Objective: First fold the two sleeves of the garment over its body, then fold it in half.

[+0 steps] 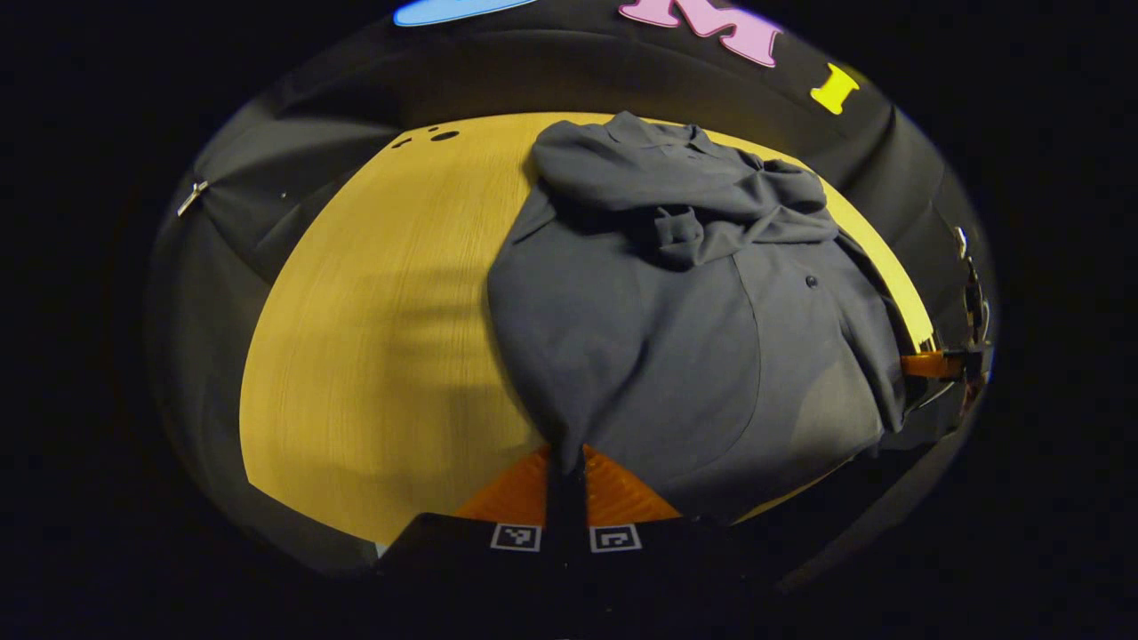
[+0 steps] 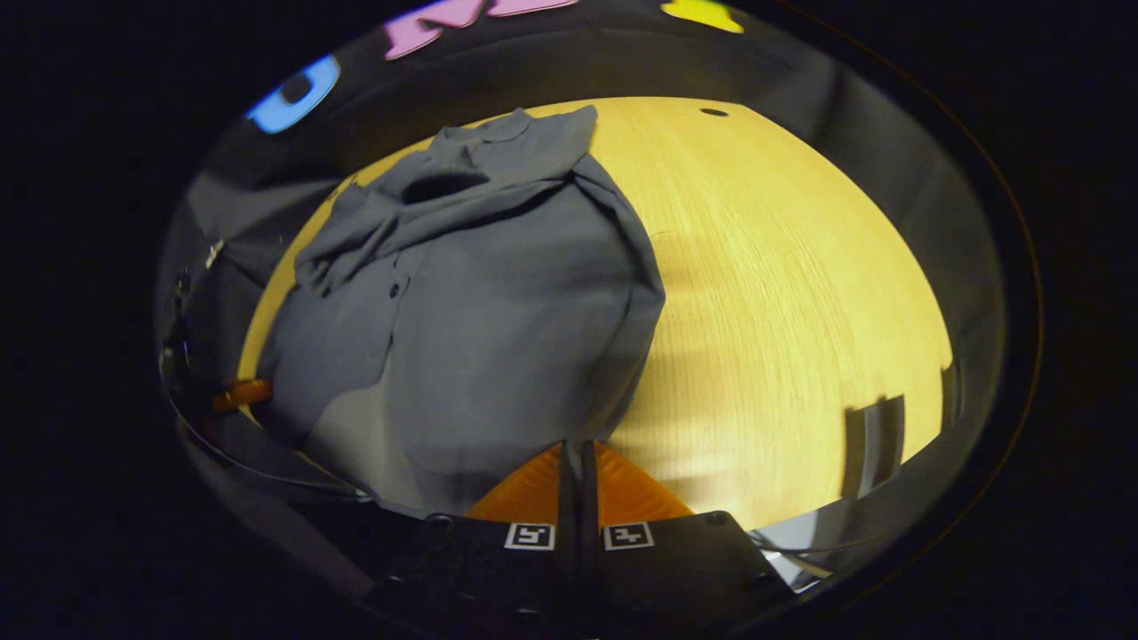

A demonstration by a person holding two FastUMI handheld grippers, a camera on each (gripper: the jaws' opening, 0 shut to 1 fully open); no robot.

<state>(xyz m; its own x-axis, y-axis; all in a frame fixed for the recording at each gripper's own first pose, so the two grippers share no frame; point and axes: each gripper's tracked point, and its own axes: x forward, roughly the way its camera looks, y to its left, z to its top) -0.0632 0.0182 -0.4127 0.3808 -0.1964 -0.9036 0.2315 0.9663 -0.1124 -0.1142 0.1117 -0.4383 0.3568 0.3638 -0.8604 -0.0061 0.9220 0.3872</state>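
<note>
Here, left gripper view: a dark grey shirt [image 1: 676, 329] lies on a yellow wooden table [image 1: 373, 338], collar at the far end, hem toward the camera. Both sleeves [image 1: 702, 227] are already folded across the chest, bunched up near the collar. A button shows on the placket on the right half. The left gripper [image 1: 565, 458] sits at the near hem; its fingers are pressed together with a fold of the shirt's bottom-left corner pinched between them, cloth rising straight out of the slit. At the far right edge of this view, the other gripper [image 1: 933, 364] touches the shirt's opposite hem corner; too small to tell its jaw gap from here. Small dark holes sit in the table's far-left corner.

Right gripper view: same shirt [image 2: 480, 302] on the table [image 2: 800, 302], occupying the left half, collar far, sleeves [image 2: 444, 200] crossed over the upper body. The right gripper [image 2: 578, 462] is closed tight on the near hem corner, fabric caught between both fingers. At the left edge, the left gripper [image 2: 240, 393] meets the other hem corner. Bare wood lies to the right of the shirt, with one dark hole near the far edge.
</note>
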